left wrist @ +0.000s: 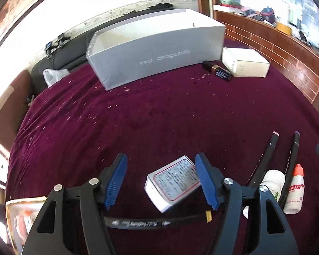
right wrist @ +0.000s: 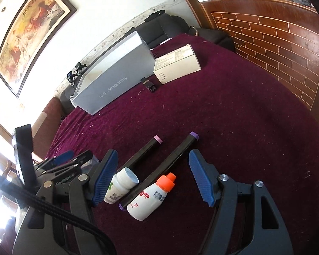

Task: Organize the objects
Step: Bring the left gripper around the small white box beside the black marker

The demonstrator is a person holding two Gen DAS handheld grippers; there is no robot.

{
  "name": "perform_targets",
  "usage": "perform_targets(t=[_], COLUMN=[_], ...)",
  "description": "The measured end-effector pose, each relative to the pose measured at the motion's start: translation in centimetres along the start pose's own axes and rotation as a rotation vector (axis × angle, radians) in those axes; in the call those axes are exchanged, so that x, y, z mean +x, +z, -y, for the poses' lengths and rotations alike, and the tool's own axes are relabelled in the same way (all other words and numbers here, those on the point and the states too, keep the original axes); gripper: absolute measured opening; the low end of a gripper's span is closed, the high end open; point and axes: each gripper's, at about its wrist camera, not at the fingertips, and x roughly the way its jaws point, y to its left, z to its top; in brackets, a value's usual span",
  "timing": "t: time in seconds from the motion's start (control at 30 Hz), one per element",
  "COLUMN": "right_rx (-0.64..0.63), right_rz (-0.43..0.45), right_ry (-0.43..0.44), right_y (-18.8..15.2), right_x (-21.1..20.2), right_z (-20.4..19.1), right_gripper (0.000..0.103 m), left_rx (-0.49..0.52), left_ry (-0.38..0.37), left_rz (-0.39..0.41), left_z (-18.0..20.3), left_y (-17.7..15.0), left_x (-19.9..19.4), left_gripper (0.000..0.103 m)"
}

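My left gripper is open, its jaws on either side of a small white card box on the purple cloth; the right pad is close to its edge. A black marker lies just behind the box. My right gripper is open over a white bottle with an orange cap, a white pill bottle and two black markers. These also show in the left wrist view. An open grey shoebox stands at the back.
A white carton and a small black item lie right of the shoebox. A brick-pattern wooden wall borders the right. A plastic bag lies at the back left. The left gripper shows in the right wrist view.
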Motion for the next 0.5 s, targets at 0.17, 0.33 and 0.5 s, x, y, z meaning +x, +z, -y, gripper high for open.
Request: perform_targets(t=[0.17, 0.33, 0.5], right_rx=[0.005, 0.008, 0.024], right_rz=[-0.009, -0.024, -0.038], right_ry=[-0.001, 0.005, 0.017], right_y=[-0.1, -0.1, -0.2], right_x=[0.3, 0.7, 0.9], right_z=[0.1, 0.2, 0.4], right_gripper=[0.069, 0.069, 0.069], left_rx=[0.081, 0.045, 0.005], left_ry=[-0.048, -0.103, -0.105], left_rz=[-0.044, -0.015, 0.085], left_z=[1.6, 0.7, -1.4], left_y=[-0.7, -1.8, -2.0], left_x=[0.5, -2.0, -5.2], left_gripper=[0.06, 0.06, 0.06])
